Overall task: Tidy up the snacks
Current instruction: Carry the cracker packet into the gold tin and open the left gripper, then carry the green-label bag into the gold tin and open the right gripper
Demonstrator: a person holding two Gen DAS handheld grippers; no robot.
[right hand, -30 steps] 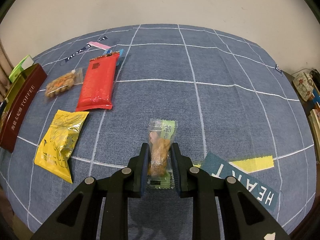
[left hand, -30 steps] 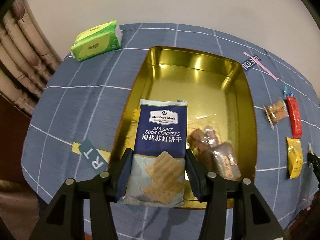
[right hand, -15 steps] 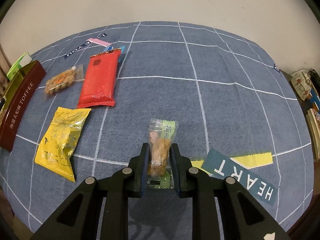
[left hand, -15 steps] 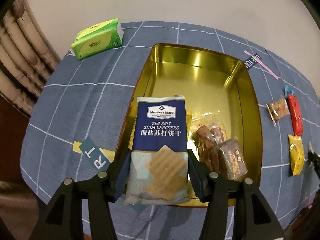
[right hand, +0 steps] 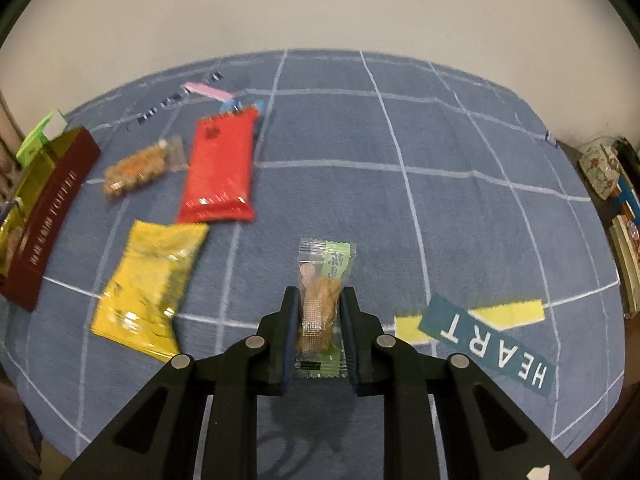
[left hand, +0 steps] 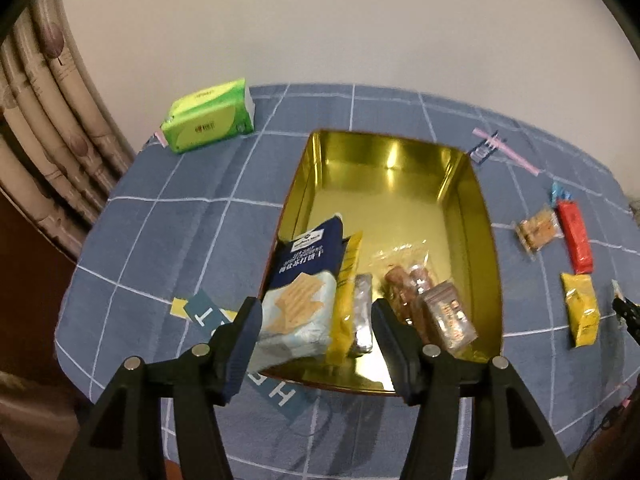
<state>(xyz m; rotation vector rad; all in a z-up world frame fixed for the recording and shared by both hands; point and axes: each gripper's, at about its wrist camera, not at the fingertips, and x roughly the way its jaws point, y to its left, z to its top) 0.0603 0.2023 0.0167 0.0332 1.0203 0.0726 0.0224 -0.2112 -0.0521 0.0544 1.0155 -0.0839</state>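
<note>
A gold tin [left hand: 400, 184] stands open on the blue checked cloth. Inside it a navy sea-salt cracker pack [left hand: 304, 280] leans tilted against the left wall, next to a yellow packet [left hand: 346, 292], a silver packet [left hand: 362, 312] and clear-wrapped snacks [left hand: 412, 280]. My left gripper [left hand: 316, 320] hovers open above the tin's near end; its pads do not press on the pack. My right gripper [right hand: 320, 300] is shut on a small clear-and-green snack packet [right hand: 326, 268], which stands upright between the fingers over the cloth.
Loose on the cloth lie a red pack [right hand: 220, 168], a yellow bag [right hand: 152, 284] and a clear bag of nuts [right hand: 140, 166]. The tin's dark red side [right hand: 52, 216] is at far left. A green tissue pack [left hand: 208, 120] sits at the back left, near a curtain.
The left jaws widened and let go of the cracker pack, which tipped against the tin's left wall. The left gripper rose and drew back. The right gripper kept its hold.
</note>
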